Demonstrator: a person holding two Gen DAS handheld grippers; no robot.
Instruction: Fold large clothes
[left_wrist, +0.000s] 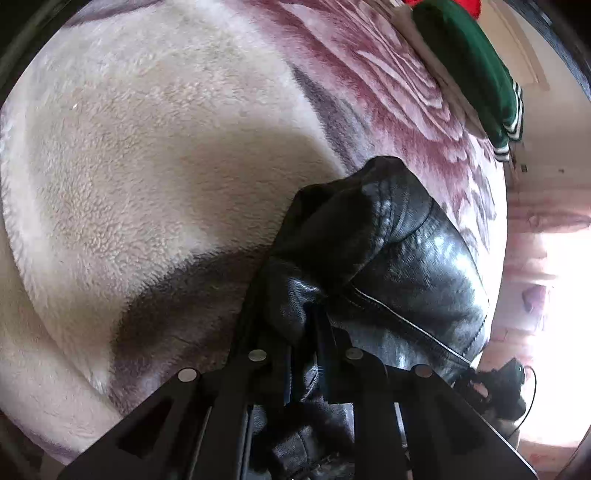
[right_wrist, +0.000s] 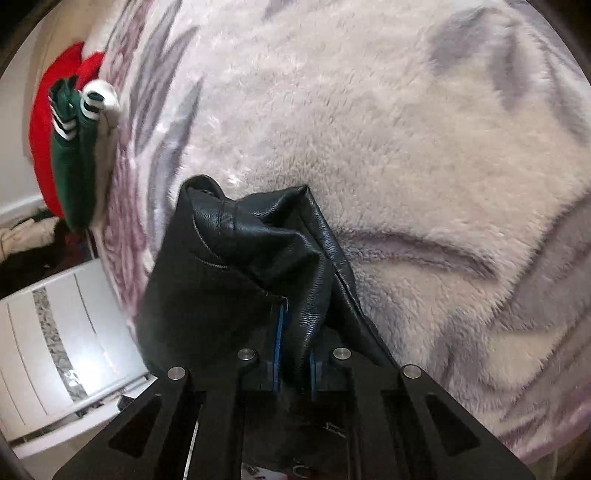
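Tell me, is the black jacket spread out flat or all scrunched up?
Scrunched up: the black leather jacket bunches in folds above the fluffy blanket, pinched by both grippers.

No readable text, label, brand or number shows in either wrist view.

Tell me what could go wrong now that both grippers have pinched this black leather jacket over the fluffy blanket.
Each gripper, left and right, pinches only a small fold of the jacket, and the glossy leather might slip free. The bunched jacket may drop crumpled rather than folded. Dragging it could rumple the blanket.
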